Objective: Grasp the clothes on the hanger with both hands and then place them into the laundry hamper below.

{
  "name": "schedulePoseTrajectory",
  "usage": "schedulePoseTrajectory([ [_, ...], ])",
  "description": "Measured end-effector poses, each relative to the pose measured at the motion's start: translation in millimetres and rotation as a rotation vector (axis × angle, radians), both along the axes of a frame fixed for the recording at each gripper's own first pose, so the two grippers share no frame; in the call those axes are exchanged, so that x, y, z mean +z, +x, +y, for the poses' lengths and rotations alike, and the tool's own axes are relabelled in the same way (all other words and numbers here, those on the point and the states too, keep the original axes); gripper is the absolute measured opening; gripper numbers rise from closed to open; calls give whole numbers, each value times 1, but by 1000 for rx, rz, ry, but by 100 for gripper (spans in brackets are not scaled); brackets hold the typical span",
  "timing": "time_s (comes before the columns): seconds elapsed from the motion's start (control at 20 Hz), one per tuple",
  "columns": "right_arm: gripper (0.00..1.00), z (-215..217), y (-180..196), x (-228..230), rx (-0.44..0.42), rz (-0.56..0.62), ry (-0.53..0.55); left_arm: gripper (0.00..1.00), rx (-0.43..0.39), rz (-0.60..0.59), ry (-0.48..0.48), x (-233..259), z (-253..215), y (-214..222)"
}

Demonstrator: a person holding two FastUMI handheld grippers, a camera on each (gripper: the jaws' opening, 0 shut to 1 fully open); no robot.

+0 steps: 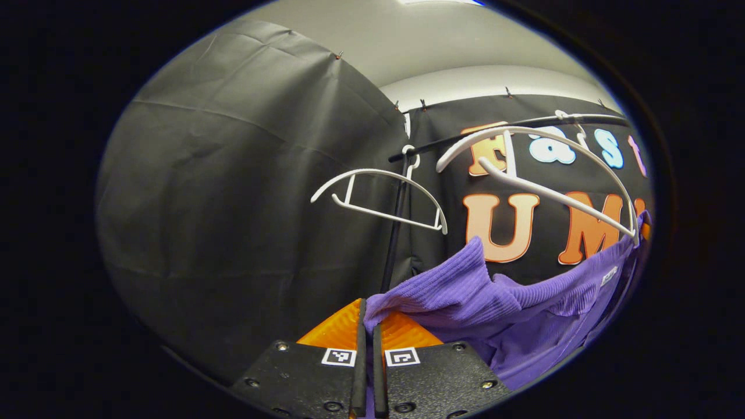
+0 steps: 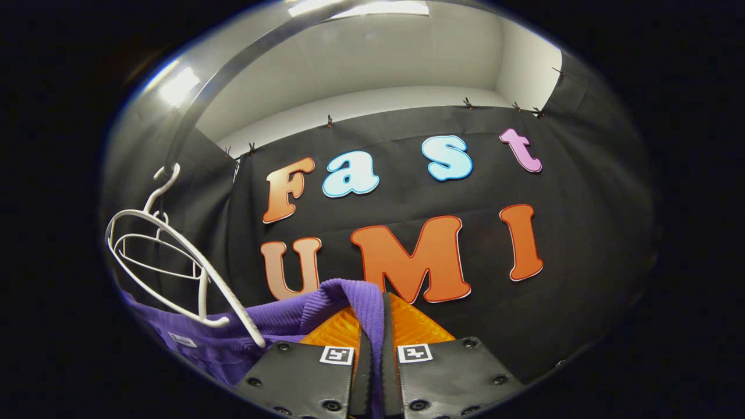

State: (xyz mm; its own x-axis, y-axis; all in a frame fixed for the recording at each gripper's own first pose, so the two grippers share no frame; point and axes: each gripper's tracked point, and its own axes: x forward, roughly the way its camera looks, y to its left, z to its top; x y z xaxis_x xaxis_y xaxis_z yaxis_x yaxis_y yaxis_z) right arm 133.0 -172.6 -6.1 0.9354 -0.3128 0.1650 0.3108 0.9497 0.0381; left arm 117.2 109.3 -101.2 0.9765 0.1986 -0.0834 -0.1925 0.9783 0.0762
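A purple ribbed garment [image 1: 512,314] stretches between my two grippers, just below the white hangers. In the left gripper view my left gripper [image 1: 366,326] is shut on one shoulder of it, and the cloth runs off to the right. One end of the nearer white hanger [image 1: 541,186] still touches the cloth at the far right. In the right gripper view my right gripper [image 2: 372,326] is shut on the other shoulder of the purple garment [image 2: 279,326], which trails left under a white hanger [image 2: 186,267].
A second bare white hanger [image 1: 378,198] hangs from the black rail [image 1: 506,125] by an upright black pole [image 1: 396,233]. Black cloth walls close the booth behind and to the left. A grey rail [image 2: 233,70] curves overhead in the right gripper view.
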Motion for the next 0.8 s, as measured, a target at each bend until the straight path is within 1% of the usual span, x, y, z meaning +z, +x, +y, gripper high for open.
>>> schedulePoseTrajectory([
  [0.15, 14, -4, -14, -18, -7, 30, -19, 5, -14, 36, 6, -10, 1, -19],
  [0.3, 15, -15, -23, -27, -15, 42, -6, 5, -22, 60, 7, -15, -1, -31],
  [0.4, 15, -24, -31, -39, -44, 60, -1, 5, -33, 59, 0, -12, -10, -43],
  [0.45, 15, -26, -34, -46, -52, 76, 2, 5, -38, 56, 11, -9, -14, -54],
  [0.55, 15, -22, -40, -57, -30, 105, 13, 5, -43, 66, 53, -9, -14, -66],
  [0.65, 14, -18, -46, -60, -4, 122, 26, 5, -47, 88, 70, -13, -15, -70],
  [0.8, 14, -9, -51, -64, 26, 147, 32, 5, -61, 112, 26, -24, -23, -75],
])
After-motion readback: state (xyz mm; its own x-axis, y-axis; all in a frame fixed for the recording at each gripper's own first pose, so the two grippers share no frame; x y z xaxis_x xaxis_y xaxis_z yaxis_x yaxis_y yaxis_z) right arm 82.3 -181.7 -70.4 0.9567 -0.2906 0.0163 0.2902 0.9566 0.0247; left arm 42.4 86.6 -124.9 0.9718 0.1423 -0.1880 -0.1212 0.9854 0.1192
